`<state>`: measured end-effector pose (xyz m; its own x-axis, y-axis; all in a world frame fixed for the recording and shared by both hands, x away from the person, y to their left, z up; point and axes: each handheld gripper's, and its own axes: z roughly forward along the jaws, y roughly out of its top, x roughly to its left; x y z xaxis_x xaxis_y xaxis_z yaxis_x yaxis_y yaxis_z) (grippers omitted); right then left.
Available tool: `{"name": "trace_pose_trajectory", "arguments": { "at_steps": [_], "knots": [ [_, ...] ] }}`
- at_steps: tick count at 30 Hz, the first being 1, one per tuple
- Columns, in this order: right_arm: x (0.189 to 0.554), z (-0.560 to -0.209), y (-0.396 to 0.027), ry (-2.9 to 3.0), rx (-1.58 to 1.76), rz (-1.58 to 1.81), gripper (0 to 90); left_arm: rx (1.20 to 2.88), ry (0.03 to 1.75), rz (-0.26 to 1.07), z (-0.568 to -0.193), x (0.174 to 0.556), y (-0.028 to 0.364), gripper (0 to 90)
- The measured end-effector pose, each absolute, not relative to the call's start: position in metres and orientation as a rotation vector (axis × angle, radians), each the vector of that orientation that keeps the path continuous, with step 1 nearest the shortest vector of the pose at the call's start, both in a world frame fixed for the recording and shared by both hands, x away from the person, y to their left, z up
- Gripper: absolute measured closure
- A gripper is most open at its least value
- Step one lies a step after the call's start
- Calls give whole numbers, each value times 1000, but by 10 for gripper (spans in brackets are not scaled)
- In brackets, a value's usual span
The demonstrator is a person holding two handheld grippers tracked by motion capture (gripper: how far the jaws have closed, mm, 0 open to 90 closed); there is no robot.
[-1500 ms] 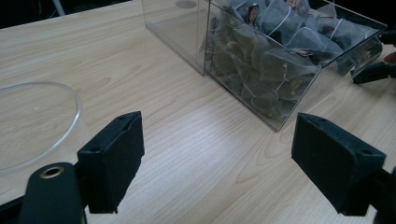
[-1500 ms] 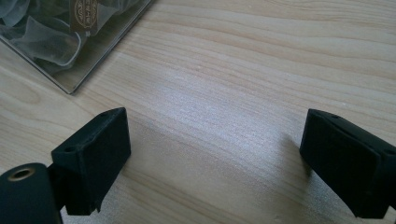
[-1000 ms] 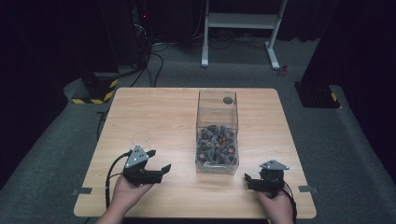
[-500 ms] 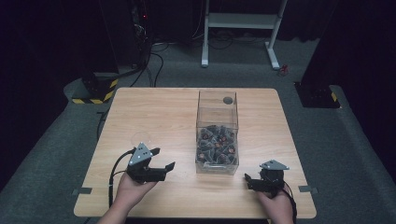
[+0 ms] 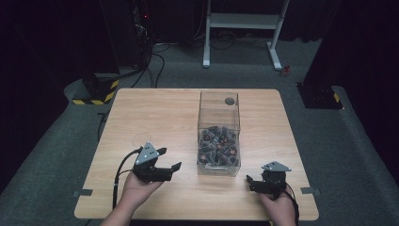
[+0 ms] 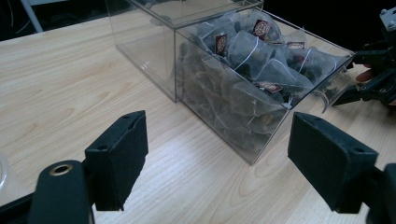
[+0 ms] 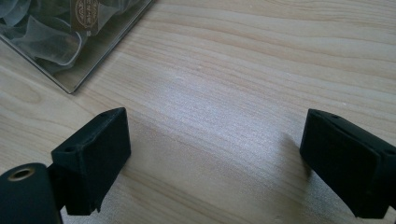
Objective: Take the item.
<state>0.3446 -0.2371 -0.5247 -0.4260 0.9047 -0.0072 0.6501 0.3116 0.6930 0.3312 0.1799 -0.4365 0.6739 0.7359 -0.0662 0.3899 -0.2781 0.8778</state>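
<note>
The left claw (image 5: 170, 160) has edged right toward the clear box (image 5: 219, 141) of tea bags (image 6: 252, 65) at the centre of the worktop (image 5: 155, 117), jaws spread and empty. The right claw (image 5: 251, 181), lower right, is likewise released, over bare wood.

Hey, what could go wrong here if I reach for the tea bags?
The clear box looks light; the left claw, open and aimed at its wall, might shove it across the table instead of reaching inside. The tea bags lie tangled with strings, so several may lift together.
</note>
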Motion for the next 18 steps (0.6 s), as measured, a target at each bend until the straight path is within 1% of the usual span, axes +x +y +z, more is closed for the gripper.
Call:
{"name": "trace_pose_trajectory", "arguments": {
  "at_steps": [10,18],
  "knots": [
    [345,-525,-237,2189,1383,876,84,1913,859,440,-434,336,170,212],
    [345,-525,-237,2193,1373,877,84,1910,853,412,-432,342,163,217]
  ]
}}
